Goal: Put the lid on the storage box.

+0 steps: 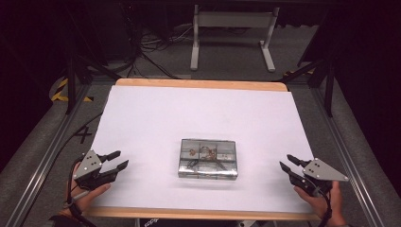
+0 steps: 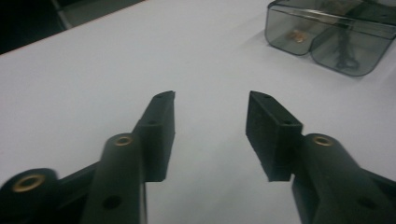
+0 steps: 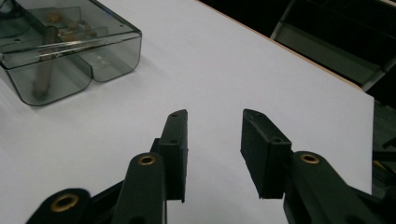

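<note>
Left claw (image 1: 119, 160): jaws apart, nothing between, low over counter (image 1: 142, 118) at near-left corner. Right claw (image 1: 287, 163): jaws apart, empty, at near-right corner. Both point inward toward box, well apart from it, likely poised for two-sided approach. Clear smoky plastic compartment box (image 1: 208, 159): one, lid shut, flat on white sheet at counter centre, between claws. Contents: small metal parts, count unclear. Claws: two. Hands: two.
</note>
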A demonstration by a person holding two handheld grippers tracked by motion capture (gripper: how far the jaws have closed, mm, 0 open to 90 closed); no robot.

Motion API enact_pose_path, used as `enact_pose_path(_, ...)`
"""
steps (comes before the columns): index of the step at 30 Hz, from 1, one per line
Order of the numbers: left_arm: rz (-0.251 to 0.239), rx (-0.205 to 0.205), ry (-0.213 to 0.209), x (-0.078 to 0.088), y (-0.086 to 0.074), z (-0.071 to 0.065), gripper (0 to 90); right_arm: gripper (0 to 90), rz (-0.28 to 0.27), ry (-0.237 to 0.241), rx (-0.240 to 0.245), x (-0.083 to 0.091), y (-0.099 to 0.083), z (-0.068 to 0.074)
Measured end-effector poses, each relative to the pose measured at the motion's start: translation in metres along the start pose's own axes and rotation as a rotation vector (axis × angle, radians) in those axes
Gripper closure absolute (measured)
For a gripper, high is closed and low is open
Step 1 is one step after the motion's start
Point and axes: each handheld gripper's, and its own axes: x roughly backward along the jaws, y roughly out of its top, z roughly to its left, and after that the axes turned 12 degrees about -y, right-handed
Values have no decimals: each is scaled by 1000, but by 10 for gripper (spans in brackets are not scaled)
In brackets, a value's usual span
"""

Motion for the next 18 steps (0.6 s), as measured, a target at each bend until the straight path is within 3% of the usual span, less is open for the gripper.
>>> enact_pose_path(5, -42, 41, 55, 2, -9, 1, 256, 430, -1, -60, -78, 3, -17, -13)
enact_pose_path(10, -50, 68, 62, -1, -16, 1, 159, 306, -8, -109, -131, 7, -32, -22)
enact_pose_path(13, -58, 60, 71, 0, -17, 1, 103, 195, 16, -172, -165, 6, -44, -24)
enact_pose_path(16, -97, 90, 74, 3, -19, 3, 67, 144, 16, -199, -209, 6, -54, -25)
enact_pose_path(18, -109, 111, 74, 4, -20, 4, 57, 147, -12, -216, -231, 9, -56, -27)
